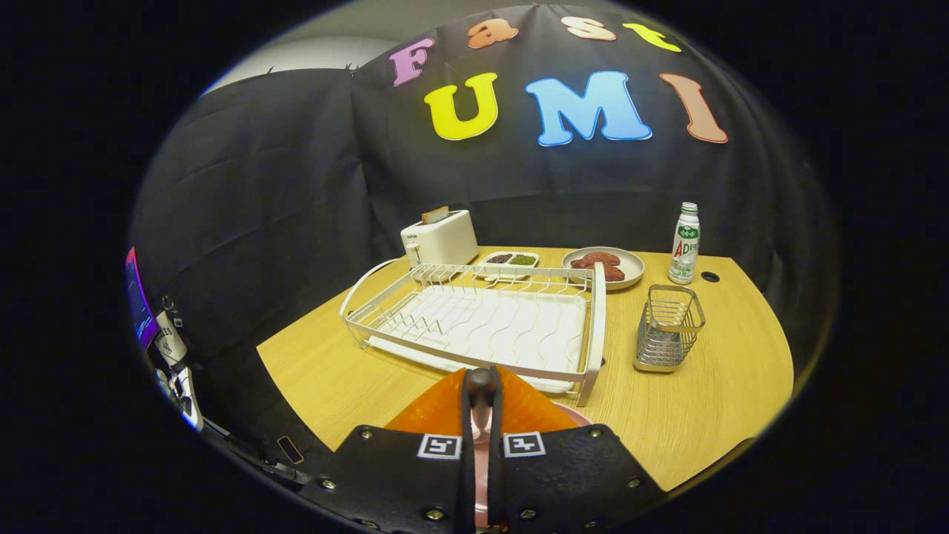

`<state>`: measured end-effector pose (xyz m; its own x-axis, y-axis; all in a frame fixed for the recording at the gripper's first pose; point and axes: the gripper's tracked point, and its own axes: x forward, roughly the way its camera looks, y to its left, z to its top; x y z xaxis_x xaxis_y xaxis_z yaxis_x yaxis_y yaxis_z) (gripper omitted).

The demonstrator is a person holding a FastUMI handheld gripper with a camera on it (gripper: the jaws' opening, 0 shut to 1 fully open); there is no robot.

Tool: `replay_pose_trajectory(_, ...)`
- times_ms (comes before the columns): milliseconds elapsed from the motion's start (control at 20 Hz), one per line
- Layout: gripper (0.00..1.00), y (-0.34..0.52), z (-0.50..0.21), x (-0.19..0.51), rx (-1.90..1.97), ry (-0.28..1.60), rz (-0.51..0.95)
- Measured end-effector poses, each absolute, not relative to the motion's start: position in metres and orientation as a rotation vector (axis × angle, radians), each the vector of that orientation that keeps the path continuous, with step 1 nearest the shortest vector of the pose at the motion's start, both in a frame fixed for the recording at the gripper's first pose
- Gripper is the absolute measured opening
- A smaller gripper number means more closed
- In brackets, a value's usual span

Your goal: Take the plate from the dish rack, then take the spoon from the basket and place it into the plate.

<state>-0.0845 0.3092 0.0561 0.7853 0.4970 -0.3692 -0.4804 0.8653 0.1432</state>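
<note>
The fingers (480, 404) pinch the spoon (480, 380) over the pink plate (571, 412) beside the rack (482, 319). Lower it until the bowl rests inside the rim, then release.

Square coded marker (440, 446) on each of the fingers (434, 415), tight on the spoon (480, 382)

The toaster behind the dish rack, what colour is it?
White or cream, seen in the gripper view: the toaster stands behind the dish rack.
</note>
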Motion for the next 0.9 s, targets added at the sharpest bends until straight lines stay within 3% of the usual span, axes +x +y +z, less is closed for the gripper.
replay_pose_trajectory(250,0.06,0.293,0.049,-0.087,0.067,0.425,0.496)
replay_pose_trajectory(900,0.25,0.243,0.014,-0.088,0.178,0.511,0.381)
